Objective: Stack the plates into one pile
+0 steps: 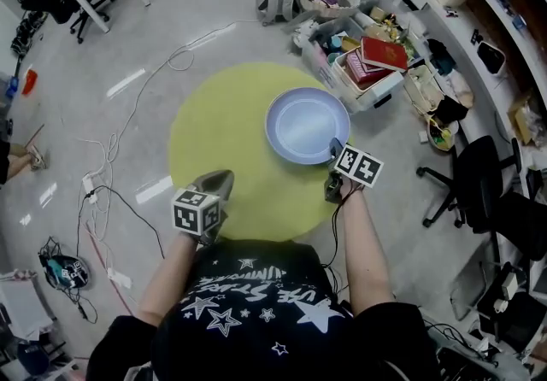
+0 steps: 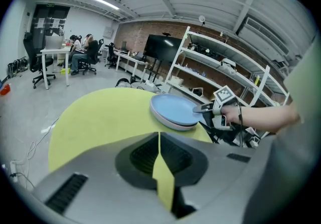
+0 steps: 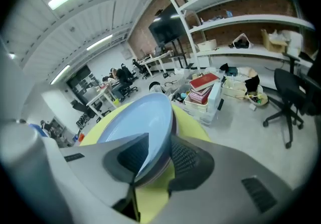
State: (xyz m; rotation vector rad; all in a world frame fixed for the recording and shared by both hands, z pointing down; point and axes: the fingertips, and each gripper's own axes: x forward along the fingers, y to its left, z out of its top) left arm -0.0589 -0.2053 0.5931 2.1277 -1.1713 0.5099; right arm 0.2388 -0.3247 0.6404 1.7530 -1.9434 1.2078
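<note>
A light-blue plate (image 1: 306,125) lies on top of a paler plate (image 2: 170,124) on the right part of the round yellow table (image 1: 218,136). My right gripper (image 1: 334,149) is at the pile's near right edge. In the right gripper view the blue plate's (image 3: 133,122) rim runs between the jaws of the right gripper (image 3: 159,136), and the right-hand pad stands off it, so the gripper is open. My left gripper (image 1: 224,177) hovers over the table's near left part, shut and empty, well clear of the blue plate (image 2: 173,108). Its tips (image 2: 159,135) meet.
Crates with red books (image 1: 376,59) and clutter stand on the floor just right of the table. A black office chair (image 1: 483,191) is at the right. Cables (image 1: 111,157) trail over the floor at the left. Desks and seated people are far off.
</note>
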